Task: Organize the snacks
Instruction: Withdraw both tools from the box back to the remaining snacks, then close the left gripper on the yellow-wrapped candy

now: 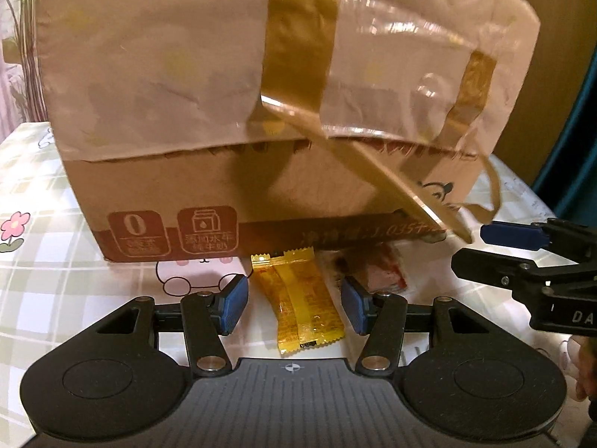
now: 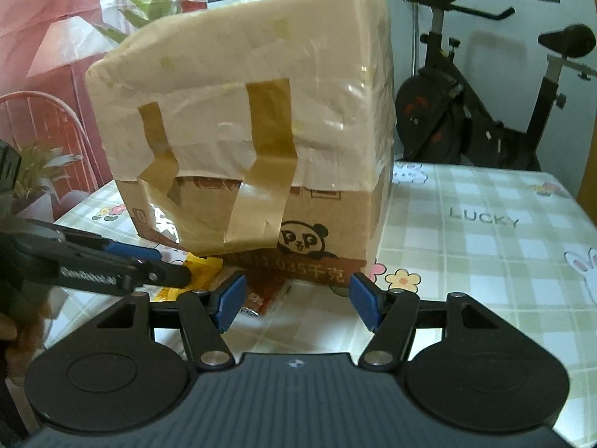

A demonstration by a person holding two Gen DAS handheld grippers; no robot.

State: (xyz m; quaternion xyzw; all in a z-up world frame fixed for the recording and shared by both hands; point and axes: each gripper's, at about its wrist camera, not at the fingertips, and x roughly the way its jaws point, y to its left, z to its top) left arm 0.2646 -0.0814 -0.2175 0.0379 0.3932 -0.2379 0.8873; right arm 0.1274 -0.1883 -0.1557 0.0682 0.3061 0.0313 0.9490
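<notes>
Left gripper [image 1: 294, 304] fingers apart around a yellow snack packet [image 1: 298, 300] on the desk [image 1: 44, 291], untouched, right gripper [image 2: 298, 304] fingers apart, red snack packet [image 2: 261, 293] just inside its left finger [image 2: 231, 300], taped cardboard box [image 1: 238, 119] behind both.

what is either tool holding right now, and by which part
Nothing. The left tool stands open around the yellow snack packet without pinching it; the right tool is open and empty.

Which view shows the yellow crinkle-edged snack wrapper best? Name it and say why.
The left wrist view. There the yellow crinkle-edged snack wrapper lies in full on the checked tablecloth between the open left gripper pads, in front of the brown cardboard box. In the right wrist view only its corner peeks out behind the left gripper's finger.
</notes>
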